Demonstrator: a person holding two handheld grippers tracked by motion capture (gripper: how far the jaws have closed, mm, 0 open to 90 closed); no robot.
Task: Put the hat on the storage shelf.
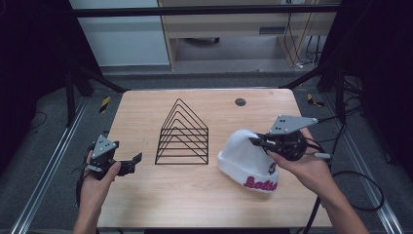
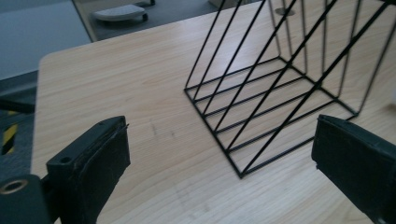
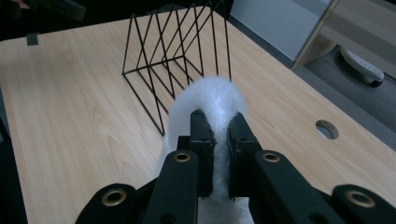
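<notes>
The right claw (image 3: 218,128) is clamped on the crown of the white knitted beanie (image 1: 243,156), which lies on the light wooden table (image 1: 146,195) beside the black triangular wire rack (image 1: 182,134), while the left claw (image 1: 130,163) waits apart, so work looks barely begun.

Table (image 1: 195,200): it lies in front of you, with everything below resting on it or held over it.
Wire rack (image 1: 182,134): it stands near the middle of the table, a little to your left of centre.
Hat (image 1: 246,161): it sits to your right of the rack, nearer to you, just beside the rack's right end.
Hole (image 1: 240,102): it lies in the tabletop behind the hat, near the far edge.
Your left gripper (image 1: 135,160): it is over the table's left edge, to the left of the rack and apart from it.
Your right gripper (image 1: 258,141): it is at the hat's right side, its jaws pinching the top of the hat.
</notes>
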